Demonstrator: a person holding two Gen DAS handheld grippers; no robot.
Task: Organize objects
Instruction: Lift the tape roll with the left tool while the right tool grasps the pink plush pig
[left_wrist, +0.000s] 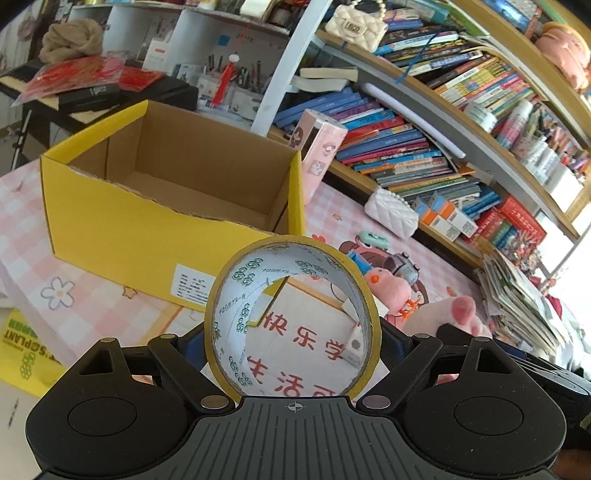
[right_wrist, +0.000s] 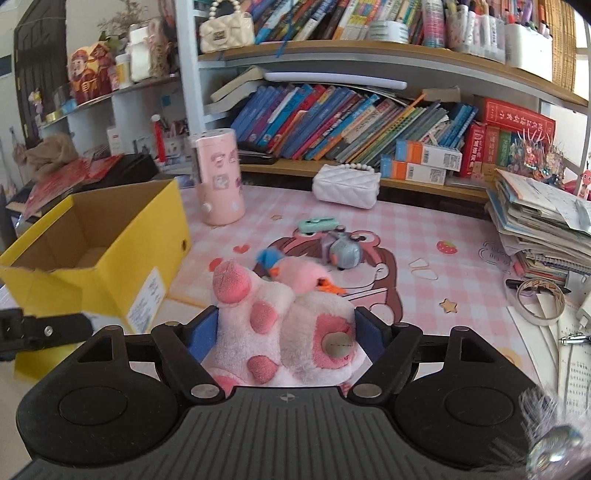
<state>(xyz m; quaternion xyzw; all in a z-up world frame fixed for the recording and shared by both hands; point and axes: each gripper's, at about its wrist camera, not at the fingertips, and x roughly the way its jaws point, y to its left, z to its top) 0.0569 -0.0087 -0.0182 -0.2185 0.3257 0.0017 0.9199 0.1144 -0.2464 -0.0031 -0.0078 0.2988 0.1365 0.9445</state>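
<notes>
Left tongs (left_wrist: 293, 332) and right tongs (right_wrist: 286, 332): matte black bodies of matching build. Behind the fingers lies a ribbed dark grey plate bearing a small white crosshair mark at its front edge. On either side of the plate sits a round black housing with a smooth disc. Angled black link arms carry silver pivot pins. Inner finger pads (right_wrist: 201, 332) are blue.

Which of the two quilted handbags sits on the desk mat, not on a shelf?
The white quilted handbag with the pearl strap, lying on the pink checked desk mat against the lower shelf. The cream quilted handbag with a gold clasp sits up on the shelf beside books.
</notes>
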